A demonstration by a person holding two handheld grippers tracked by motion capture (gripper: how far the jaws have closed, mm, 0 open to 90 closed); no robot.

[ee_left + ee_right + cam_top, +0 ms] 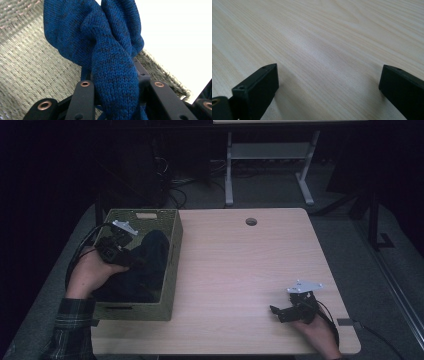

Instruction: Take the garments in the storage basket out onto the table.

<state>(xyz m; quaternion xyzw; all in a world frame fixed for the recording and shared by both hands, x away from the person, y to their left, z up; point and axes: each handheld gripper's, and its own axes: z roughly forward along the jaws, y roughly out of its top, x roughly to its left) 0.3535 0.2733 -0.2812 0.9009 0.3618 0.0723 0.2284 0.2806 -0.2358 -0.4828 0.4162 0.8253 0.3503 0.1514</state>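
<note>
The left gripper's [131, 257] fingers [83, 100] are clenched on a bunched fold of a blue knit [113, 72], which fills the gap between them and bulges out above in thick rolls. Seen through the left gripper view, the knit hangs against the woven inner wall of the basket [30, 67]; from the high view the gripper sits inside the basket [172, 265], at its left side, and the dark mass of knit [150, 255] runs from the fingers toward the basket's right wall and down to its floor. So the knit is partly raised but most of it lies in the basket.

It looks soft and limp, with no stiffness of its own: it will drape, stretch and trail from wherever it is pinched, and the loose part may drag on the basket's rim. It seems light, not fragile, and the coarse ribbed weave should give good friction, so slipping is unlikely as long as the pinch takes several layers. A thick gathered fold near the middle, as here, is a sound place to hold; an edge would let it unroll long.

The right gripper [280, 312] rests well away from the basket, near the bench's [240, 270] front right corner. Its fingers [259, 87] stand wide apart and released, with bare wood between them.
</note>
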